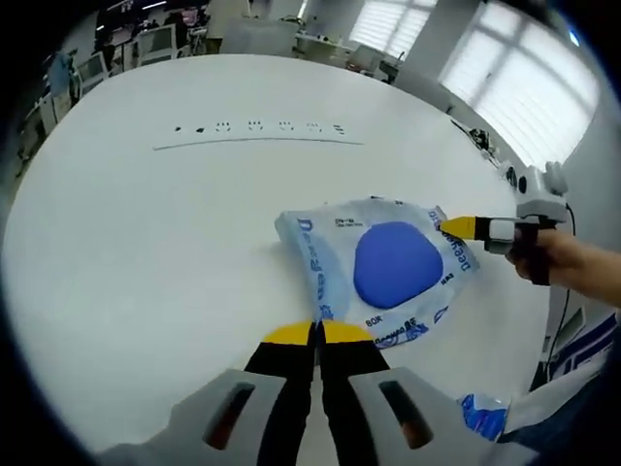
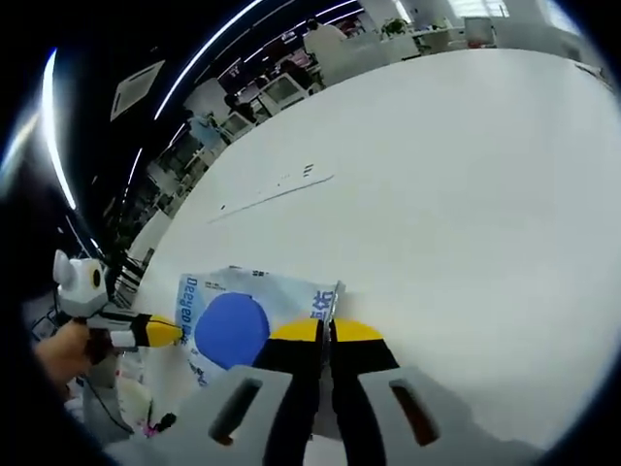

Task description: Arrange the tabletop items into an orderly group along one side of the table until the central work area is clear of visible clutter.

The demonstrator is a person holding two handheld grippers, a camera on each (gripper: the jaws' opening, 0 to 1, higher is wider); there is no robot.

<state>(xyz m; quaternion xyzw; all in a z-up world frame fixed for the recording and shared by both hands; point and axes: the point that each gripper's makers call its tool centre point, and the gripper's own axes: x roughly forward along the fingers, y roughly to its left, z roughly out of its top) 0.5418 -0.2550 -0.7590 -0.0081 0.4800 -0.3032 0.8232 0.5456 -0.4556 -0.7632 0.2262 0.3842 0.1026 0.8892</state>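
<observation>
A clear plastic packet with blue lettering and a big round blue patch lies flat on the white table, toward its right part. My left gripper is shut on the packet's near edge. From the right, my right gripper pinches the packet's far right corner, held by a hand. In the right gripper view the packet sits low and left, my right gripper is shut on its corner, and my left gripper touches its opposite edge.
A row of power sockets over a long slot crosses the table's far half, and the slot also shows in the right gripper view. Another blue-and-white wrapper lies near the table's edge. Office desks and chairs stand beyond.
</observation>
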